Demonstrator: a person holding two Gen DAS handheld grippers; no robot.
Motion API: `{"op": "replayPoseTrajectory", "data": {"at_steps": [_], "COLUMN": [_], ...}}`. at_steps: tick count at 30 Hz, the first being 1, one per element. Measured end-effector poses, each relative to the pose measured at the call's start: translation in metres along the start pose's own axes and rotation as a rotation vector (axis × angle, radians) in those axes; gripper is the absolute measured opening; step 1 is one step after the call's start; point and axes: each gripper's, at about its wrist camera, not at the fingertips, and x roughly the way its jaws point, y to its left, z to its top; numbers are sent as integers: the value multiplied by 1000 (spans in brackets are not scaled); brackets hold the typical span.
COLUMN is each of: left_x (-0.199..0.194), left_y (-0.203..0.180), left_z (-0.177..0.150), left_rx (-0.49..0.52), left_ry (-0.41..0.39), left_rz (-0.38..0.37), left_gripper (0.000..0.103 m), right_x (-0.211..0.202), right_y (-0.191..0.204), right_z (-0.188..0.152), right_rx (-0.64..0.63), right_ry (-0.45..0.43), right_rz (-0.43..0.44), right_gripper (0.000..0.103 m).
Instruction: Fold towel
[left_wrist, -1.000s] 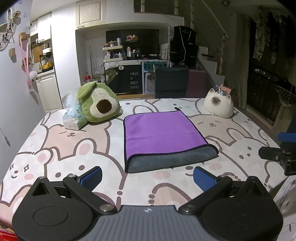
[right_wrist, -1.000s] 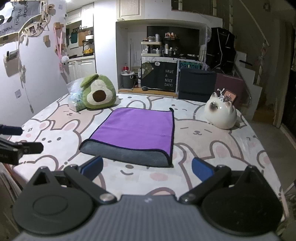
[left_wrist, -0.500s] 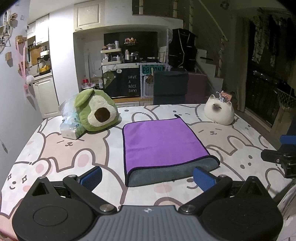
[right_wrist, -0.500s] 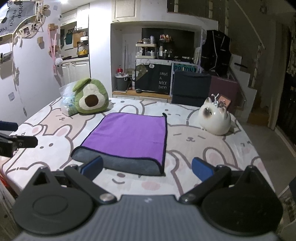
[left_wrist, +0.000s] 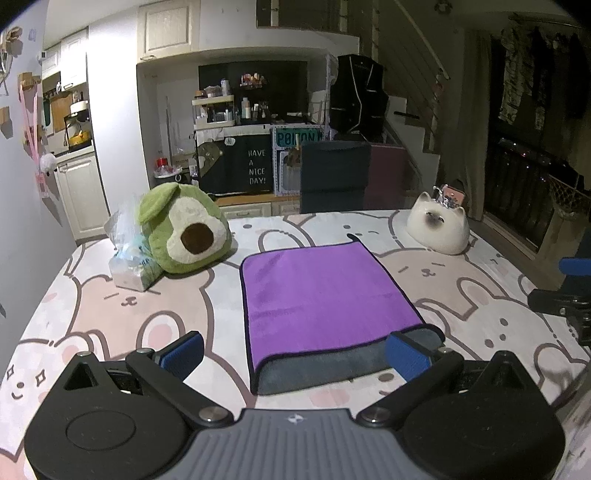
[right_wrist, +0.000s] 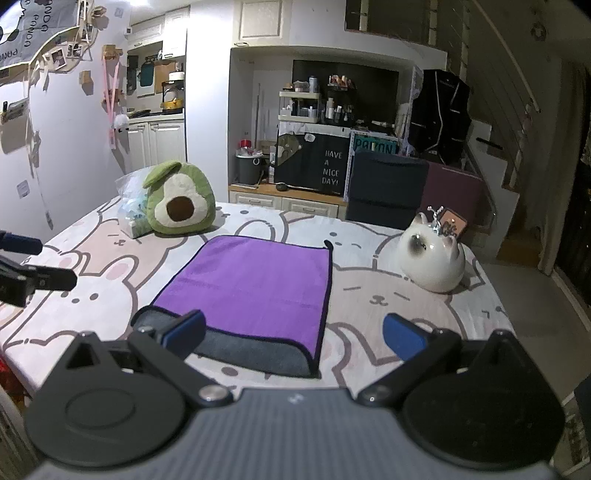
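Observation:
A purple towel (left_wrist: 321, 291) with a grey underside lies folded flat in the middle of the table, its grey folded edge toward me; it also shows in the right wrist view (right_wrist: 255, 284). My left gripper (left_wrist: 295, 356) is open and empty, hovering at the near edge of the towel. My right gripper (right_wrist: 293, 334) is open and empty, also at the towel's near edge. Each gripper shows at the edge of the other's view: the right one (left_wrist: 561, 306) and the left one (right_wrist: 33, 280).
The table (left_wrist: 110, 317) has a bunny-print cover. A green avocado plush (left_wrist: 184, 234) and a plastic-wrapped tissue pack (left_wrist: 129, 264) sit at the back left. A white cat-shaped ceramic holder (left_wrist: 439, 229) sits at the back right. A dark chair (left_wrist: 334, 177) stands behind the table.
Both grippers have drawn back and lowered toward the table's near edge, so the towel's grey edge now lies between their fingers in view. The towel has not moved.

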Motion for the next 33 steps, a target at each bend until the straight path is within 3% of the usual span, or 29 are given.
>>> {"op": "replayPoseTrajectory", "data": {"at_steps": [13,26,33], "left_x": [26,65,89], "left_y": [10,19,29], "left_z": [20,30,26], "left_rx": [38,47,65], "left_ry": [-54,-55,-37], "left_rz": [-11,17,15], "left_gripper": [103,103,103], "right_x": [26,61,83], "right_y": [-22,-32,-26], "right_z": [21,29,23], "right_rx": [-34,-68,-133], "right_ry": [5,9,-35], "right_rz": [49,22,-5], "right_gripper": [103,103,103]}}
